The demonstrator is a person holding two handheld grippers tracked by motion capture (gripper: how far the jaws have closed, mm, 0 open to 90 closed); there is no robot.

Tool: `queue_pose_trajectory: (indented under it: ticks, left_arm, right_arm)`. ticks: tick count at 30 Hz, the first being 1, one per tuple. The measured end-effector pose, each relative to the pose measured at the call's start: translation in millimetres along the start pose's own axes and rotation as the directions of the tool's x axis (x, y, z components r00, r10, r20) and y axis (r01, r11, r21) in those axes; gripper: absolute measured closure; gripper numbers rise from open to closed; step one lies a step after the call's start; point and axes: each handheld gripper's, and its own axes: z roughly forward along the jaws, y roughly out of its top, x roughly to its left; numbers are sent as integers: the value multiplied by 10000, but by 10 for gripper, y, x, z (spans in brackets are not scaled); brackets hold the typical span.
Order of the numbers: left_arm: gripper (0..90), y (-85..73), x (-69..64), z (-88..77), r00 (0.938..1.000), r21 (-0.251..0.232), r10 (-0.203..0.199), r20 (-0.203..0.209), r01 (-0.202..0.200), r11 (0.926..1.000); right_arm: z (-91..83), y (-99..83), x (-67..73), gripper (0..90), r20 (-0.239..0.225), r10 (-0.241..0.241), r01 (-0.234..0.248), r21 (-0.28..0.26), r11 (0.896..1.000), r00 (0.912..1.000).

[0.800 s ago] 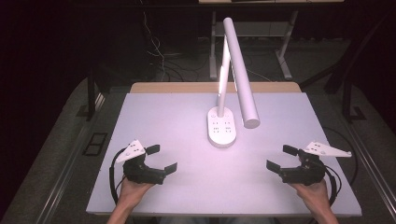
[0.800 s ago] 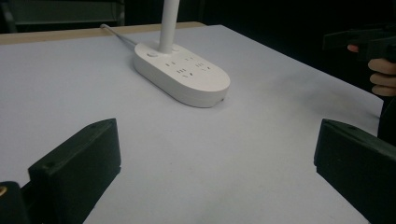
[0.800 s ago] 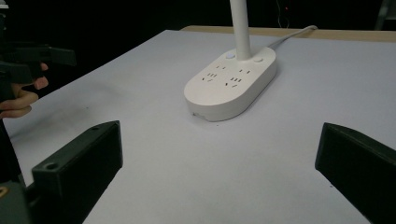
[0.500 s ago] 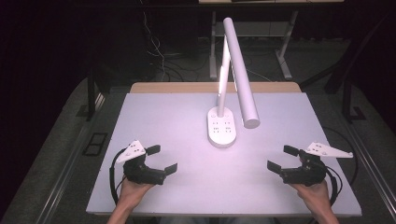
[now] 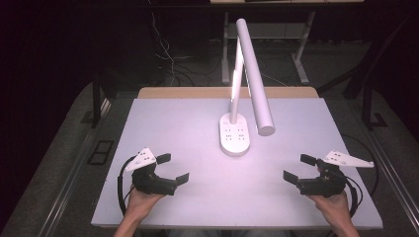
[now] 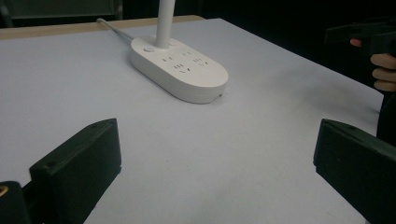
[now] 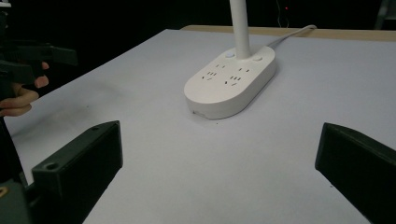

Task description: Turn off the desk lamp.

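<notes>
High view shows my left gripper point(image 5: 173, 169) and right gripper point(image 5: 296, 168) spread wide, holding nothing, near the counter's point(image 5: 163, 128) front corners, bare surface between them and the lamp base point(image 5: 235, 134) mid-counter.

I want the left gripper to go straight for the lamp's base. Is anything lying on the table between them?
Nothing visible does. Between the left gripper, jaws open, and the lamp base lies only bare table. The right gripper is off to the side.
</notes>
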Motion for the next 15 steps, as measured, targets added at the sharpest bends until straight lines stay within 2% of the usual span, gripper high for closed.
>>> queue_pose_trajectory:
  ticks: [6, 9, 12, 15]
  left_arm:
    - [0, 66, 1, 21, 10000, 337, 79, 34, -80, 9994]
    - [0, 111, 10, 30, 9999, 414, -54, 94, 50, 9991]
    - [0, 168, 24, 53, 9999, 592, 60, 145, -69, 9982]
    - [0, 237, 39, 92, 9998, 663, -5, 178, -7, 9978]
  right_arm:
    - [6, -6, -4, 5, -16, 21, -21, 27, 10000, 10000]
    - [8, -7, -1, 5, -19, 51, -51, 38, 10000, 10000]
    - [10, -8, 1, 5, -29, 72, -72, 45, 10000, 10000]
    - [16, -8, 1, 5, -32, 38, -37, 66, 10000, 10000]
